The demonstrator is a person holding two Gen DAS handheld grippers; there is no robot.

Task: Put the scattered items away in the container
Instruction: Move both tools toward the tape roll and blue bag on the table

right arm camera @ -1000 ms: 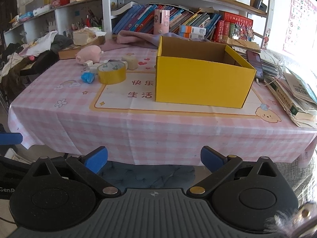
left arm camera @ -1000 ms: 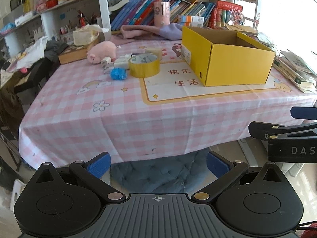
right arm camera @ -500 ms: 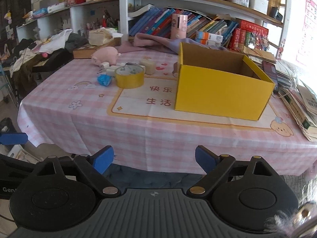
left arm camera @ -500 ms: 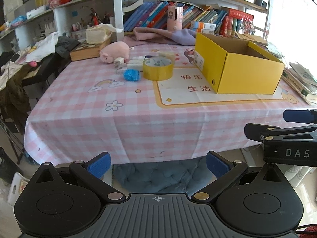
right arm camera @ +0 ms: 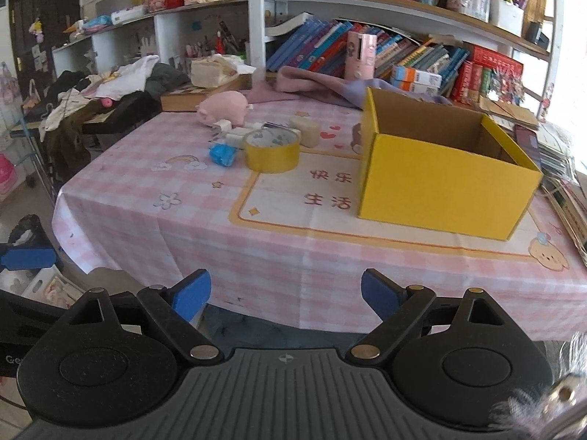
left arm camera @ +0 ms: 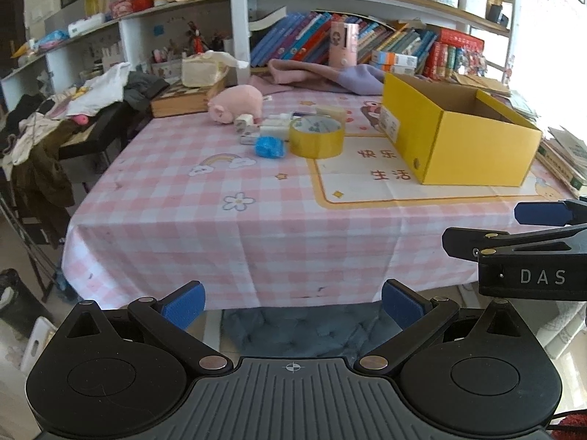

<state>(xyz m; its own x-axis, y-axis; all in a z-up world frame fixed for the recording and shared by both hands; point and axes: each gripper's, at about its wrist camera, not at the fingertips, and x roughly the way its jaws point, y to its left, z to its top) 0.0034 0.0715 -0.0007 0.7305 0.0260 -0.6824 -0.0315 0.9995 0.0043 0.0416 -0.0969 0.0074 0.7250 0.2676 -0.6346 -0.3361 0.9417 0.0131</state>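
Observation:
An open yellow cardboard box (left arm camera: 462, 143) (right arm camera: 440, 179) stands on the right of the pink checked table (left arm camera: 220, 212). Left of it lies a cluster: a yellow tape roll (left arm camera: 316, 137) (right arm camera: 272, 151), a blue crumpled item (left arm camera: 270, 146) (right arm camera: 221, 154), a pink plush pig (left arm camera: 236, 103) (right arm camera: 222, 107), small white blocks (left arm camera: 273, 130) and a cream block (right arm camera: 307, 130). My left gripper (left arm camera: 293, 302) is open and empty, in front of the table's near edge. My right gripper (right arm camera: 285, 293) is open and empty too, also short of the table; it shows at the right in the left wrist view (left arm camera: 528, 242).
Shelves with books (right arm camera: 403, 55) stand behind the table. A purple cloth (left arm camera: 330, 75) and a brown box (left arm camera: 179, 101) lie at the far edge. Stacked books (left arm camera: 565, 157) lie right of the box. Clothes (left arm camera: 55, 128) pile on the left. A blue cushion (left arm camera: 304, 326) sits under the table.
Both grippers have risen and swung slightly, so the table top shows more from above and a little nearer. Both jaws stay open. No object on the table has moved.

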